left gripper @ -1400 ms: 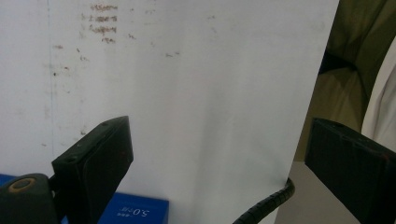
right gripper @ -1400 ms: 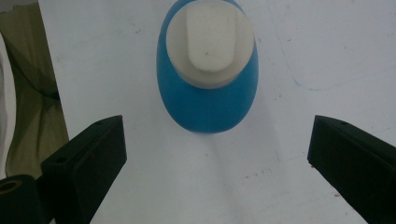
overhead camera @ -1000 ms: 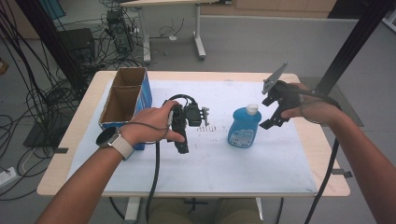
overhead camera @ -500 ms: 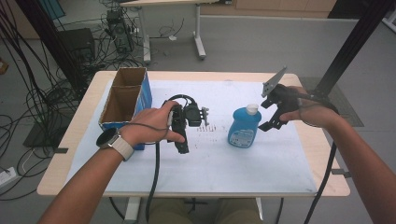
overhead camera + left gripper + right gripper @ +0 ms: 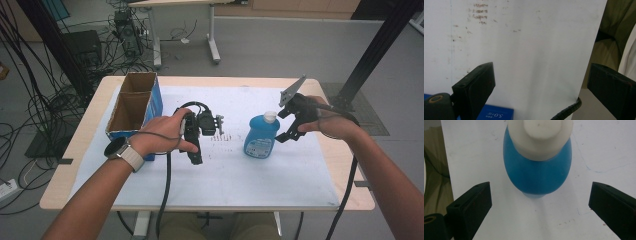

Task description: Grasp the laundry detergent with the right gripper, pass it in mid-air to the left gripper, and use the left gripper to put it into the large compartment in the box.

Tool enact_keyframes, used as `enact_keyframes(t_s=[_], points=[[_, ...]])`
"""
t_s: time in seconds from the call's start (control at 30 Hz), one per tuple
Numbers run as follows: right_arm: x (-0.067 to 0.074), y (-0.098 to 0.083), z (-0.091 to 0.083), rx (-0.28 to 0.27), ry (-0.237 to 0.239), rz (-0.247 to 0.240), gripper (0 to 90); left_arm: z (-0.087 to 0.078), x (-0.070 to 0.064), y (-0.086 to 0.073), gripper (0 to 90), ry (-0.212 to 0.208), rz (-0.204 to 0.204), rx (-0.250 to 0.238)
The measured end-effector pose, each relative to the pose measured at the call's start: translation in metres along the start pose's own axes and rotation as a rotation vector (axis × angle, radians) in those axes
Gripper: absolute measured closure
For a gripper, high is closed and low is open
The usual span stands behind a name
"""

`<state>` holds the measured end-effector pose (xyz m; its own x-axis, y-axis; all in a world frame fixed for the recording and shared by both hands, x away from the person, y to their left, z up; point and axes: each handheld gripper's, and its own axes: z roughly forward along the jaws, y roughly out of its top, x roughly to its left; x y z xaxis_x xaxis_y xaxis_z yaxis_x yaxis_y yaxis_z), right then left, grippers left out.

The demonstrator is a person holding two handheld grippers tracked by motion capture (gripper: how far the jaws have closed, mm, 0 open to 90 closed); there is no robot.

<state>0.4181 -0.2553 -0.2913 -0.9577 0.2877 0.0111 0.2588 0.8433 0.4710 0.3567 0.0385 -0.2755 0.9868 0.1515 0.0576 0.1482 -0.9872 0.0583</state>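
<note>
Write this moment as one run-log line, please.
right claw: open, above blue plastic bottle with white cap | left claw: open, over white sheet

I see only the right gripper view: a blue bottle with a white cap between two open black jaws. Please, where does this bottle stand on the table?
Observer: The blue plastic bottle with the white cap stands upright on the white sheet, right of the table's middle; the right gripper is just right of it, not touching.
Operator: What is the other gripper doing?
Observer: The left gripper is held low over the sheet, left of the bottle and apart from it, with its jaws open and nothing between them.
Operator: Is there some container nearby?
Observer: Yes, an open cardboard box with blue sides sits at the table's left edge; its two compartments look empty.
</note>
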Motion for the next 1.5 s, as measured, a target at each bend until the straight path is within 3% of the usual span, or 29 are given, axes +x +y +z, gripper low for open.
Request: enact_keyframes(t_s=[1.5], points=[[0.0000,0.0003,0.0015,-0.004,0.006,0.002,4.5,-0.0005,0.0003,-0.0012,8.3,0.000,-0.003,-0.002]])
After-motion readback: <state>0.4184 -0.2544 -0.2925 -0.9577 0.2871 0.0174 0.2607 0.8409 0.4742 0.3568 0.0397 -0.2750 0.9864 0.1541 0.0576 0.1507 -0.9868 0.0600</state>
